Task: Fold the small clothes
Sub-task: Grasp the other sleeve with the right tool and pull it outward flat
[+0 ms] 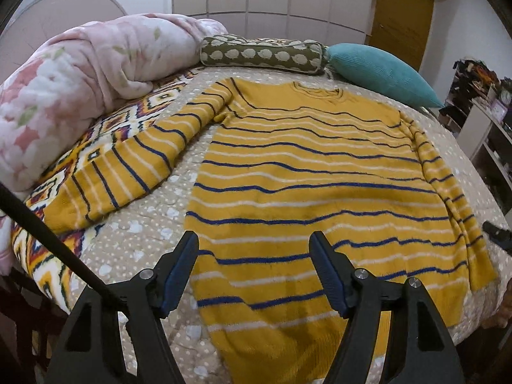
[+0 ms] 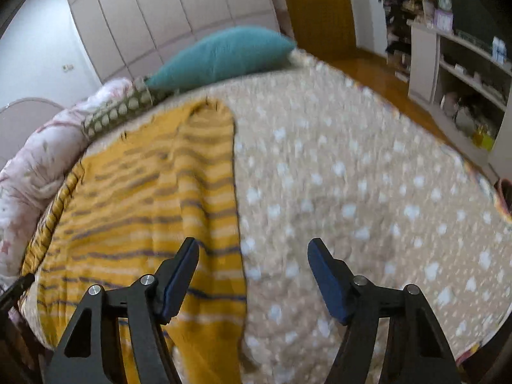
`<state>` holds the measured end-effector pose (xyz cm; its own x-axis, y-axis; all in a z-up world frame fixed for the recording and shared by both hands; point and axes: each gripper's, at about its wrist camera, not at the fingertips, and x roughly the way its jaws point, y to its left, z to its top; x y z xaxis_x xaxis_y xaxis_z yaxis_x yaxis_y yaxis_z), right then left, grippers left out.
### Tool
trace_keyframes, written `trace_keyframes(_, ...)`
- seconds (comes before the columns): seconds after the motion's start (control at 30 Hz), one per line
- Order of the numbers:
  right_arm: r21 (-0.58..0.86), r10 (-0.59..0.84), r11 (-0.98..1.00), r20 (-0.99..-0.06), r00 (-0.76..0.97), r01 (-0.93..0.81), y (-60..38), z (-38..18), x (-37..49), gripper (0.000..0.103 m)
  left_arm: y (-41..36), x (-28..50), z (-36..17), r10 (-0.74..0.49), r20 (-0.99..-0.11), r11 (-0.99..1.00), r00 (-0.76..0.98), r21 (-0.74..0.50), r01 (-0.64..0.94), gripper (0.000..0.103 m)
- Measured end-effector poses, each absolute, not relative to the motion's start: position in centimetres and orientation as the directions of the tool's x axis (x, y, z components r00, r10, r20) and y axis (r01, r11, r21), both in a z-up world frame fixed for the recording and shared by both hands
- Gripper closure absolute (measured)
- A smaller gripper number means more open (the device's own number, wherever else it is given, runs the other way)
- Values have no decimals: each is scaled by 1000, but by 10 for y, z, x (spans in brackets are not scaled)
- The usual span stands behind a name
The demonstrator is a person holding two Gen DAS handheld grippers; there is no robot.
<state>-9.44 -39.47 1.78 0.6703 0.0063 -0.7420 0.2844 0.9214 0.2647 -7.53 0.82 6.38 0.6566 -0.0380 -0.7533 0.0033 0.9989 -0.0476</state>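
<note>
With both sets of jaws spread and empty, left gripper (image 1: pixel 252 272) above the hem of the yellow striped sweater (image 1: pixel 307 172) lying flat on the dotted bedspread (image 1: pixel 134 256), right gripper (image 2: pixel 252 275) beside its folded-in sleeve (image 2: pixel 208 172): best to pinch the outstretched sleeve (image 1: pixel 128 166) at the cuff, then fold inward evenly.

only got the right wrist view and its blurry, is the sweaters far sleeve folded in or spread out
Observer: Spread out. The sleeve lies off to the side, its end on a patterned blanket.
Operator: ok is the left gripper holding anything
Observer: No. The left gripper is open above the sweater, with nothing pinched between its fingers.
</note>
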Motion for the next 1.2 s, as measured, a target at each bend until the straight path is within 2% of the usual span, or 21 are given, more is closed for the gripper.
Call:
trace_keyframes(0.07, 292, 68, 923, -764, 642, 250, -388, 5, -91, 38, 6, -75, 64, -37, -754, 999, 656, -41, 9, 33)
trace_keyframes(0.1, 287, 77, 927, -777, 625, 242, -383, 0, -89, 48, 6, -76, 63, -40, -755, 999, 654, -41, 13, 33)
trace_keyframes(0.13, 265, 71, 935, -792, 606, 237, -375, -6, -88, 65, 5, -76, 63, -42, -755, 999, 655, -41, 16, 33)
trace_keyframes(0.17, 249, 66, 941, -798, 599, 228, -371, -10, -85, 72, 4, -76, 64, -41, -754, 999, 656, -40, 16, 33)
trace_keyframes(0.23, 252, 74, 943, -794, 603, 216, -364, -12, -82, 94, 6, -77, 65, -39, -752, 999, 659, -40, 14, 33)
trace_keyframes(0.33, 302, 121, 935, -769, 628, 189, -367, -6, -83, 95, 12, -78, 67, -29, -747, 999, 664, -43, -4, 33)
trace_keyframes(0.43, 259, 51, 939, -752, 657, 224, -380, 14, -87, 96, 21, -79, 69, -16, -742, 999, 670, -46, -27, 33)
trace_keyframes(0.53, 133, -138, 928, -745, 653, 347, -412, 36, -93, 96, 29, -77, 68, 0, -741, 998, 671, -43, -48, 33)
trace_keyframes(0.67, -149, -461, 838, -709, 534, 526, -453, 44, -80, 95, 42, -75, 65, 16, -750, 995, 662, -53, -84, 33)
trace_keyframes(0.7, -207, -517, 805, -704, 486, 556, -461, 41, -74, 94, 45, -75, 64, 17, -752, 994, 659, -57, -90, 33)
trace_keyframes(0.77, -214, -534, 778, -719, 444, 590, -469, 37, -72, 94, 49, -74, 62, 25, -754, 994, 656, -51, -96, 33)
trace_keyframes(0.8, -189, -522, 783, -718, 460, 593, -466, 39, -74, 93, 52, -73, 60, 31, -758, 994, 651, -44, -100, 33)
trace_keyframes(0.87, -94, -447, 821, -720, 531, 563, -449, 44, -82, 78, 54, -73, 55, 29, -769, 994, 638, -45, -100, 32)
trace_keyframes(0.9, -43, -399, 841, -721, 566, 539, -442, 45, -87, 59, 56, -74, 53, 22, -775, 994, 631, -51, -98, 32)
trace_keyframes(0.93, 53, -305, 872, -719, 625, 486, -432, 45, -96, 44, 57, -75, 49, 10, -784, 994, 620, -61, -93, 32)
trace_keyframes(0.97, 113, -242, 886, -715, 656, 450, -425, 44, -100, 42, 57, -75, 46, -2, -790, 994, 613, -70, -87, 32)
trace_keyframes(1.07, 351, 83, 899, -723, 686, 261, -385, 26, -108, 42, 56, -78, 37, -59, -812, 993, 581, -109, -51, 32)
trace_keyframes(1.13, 437, 210, 877, -720, 661, 197, -361, 11, -109, 42, 52, -81, 30, -104, -822, 990, 560, -140, -21, 32)
trace_keyframes(1.2, 470, 277, 870, -720, 637, 153, -340, 0, -112, 42, 45, -83, 24, -125, -826, 989, 550, -148, 2, 32)
